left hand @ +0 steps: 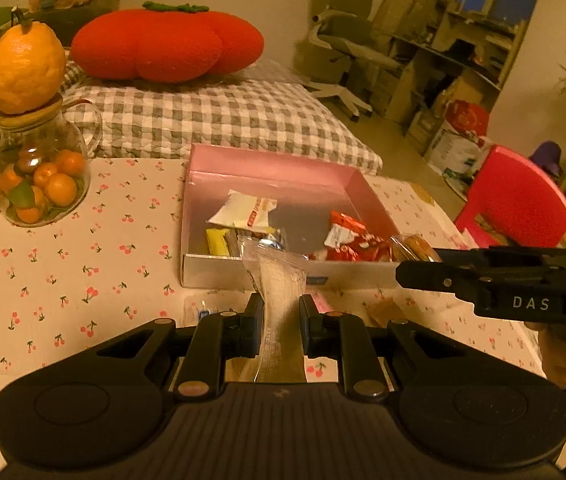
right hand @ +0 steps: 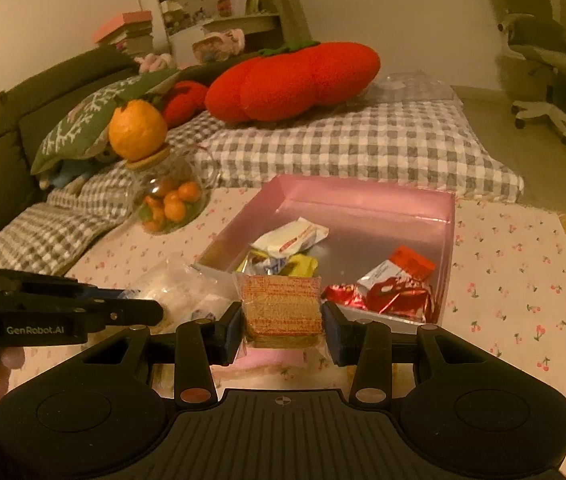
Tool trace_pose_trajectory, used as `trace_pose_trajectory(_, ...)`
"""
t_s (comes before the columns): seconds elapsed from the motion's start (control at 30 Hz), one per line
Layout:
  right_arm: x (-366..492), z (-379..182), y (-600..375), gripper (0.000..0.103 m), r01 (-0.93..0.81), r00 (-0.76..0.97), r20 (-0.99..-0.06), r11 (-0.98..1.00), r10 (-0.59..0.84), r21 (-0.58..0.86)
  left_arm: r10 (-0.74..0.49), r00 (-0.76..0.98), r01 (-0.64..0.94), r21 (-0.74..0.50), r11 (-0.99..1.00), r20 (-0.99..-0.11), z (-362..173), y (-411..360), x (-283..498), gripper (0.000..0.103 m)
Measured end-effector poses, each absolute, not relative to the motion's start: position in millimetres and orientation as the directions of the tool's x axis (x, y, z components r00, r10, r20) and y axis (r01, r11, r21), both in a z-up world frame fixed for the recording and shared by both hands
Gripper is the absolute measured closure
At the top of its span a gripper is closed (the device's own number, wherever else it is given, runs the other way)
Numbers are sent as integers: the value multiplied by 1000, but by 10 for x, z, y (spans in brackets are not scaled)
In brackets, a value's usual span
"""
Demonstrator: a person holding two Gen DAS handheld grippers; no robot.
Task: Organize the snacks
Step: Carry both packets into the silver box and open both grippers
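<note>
Left wrist view. The left gripper is clamped on a clear-wrapped snack, which is held upright between the pads just in front of the near wall of the pink box. The box rests on a cherry-print tablecloth; a white packet, a yellow packet and a red packet are seen lying inside it. The right gripper is seen entering from the right, at the near right corner of the box. A glass jar of small oranges is placed at far left.

Right wrist view. The right gripper is closed on a wrapped brown biscuit stack, held over the tablecloth just short of the box's near edge. The left gripper, with its clear-wrapped snack, is seen at left.
</note>
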State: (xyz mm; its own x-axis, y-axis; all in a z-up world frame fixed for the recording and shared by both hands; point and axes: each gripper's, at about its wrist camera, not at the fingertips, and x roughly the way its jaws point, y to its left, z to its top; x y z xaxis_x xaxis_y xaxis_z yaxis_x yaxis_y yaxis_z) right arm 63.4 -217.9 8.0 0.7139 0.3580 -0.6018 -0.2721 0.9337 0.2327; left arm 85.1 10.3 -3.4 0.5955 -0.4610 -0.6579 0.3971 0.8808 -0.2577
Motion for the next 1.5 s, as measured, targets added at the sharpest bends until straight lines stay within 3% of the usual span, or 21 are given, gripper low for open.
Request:
trace_pose_trajectory(1.13, 1483, -163, -2511, 62, 29, 729, -615, 885, 299, 465, -414, 668, 244, -343, 907, -618, -180, -124, 1593, 86)
trace_pose_trajectory(1.5, 1652, -388, -2564, 62, 90, 707, -657, 889, 261, 449, -259, 754, 175, -195, 965, -603, -268, -278, 1706, 86)
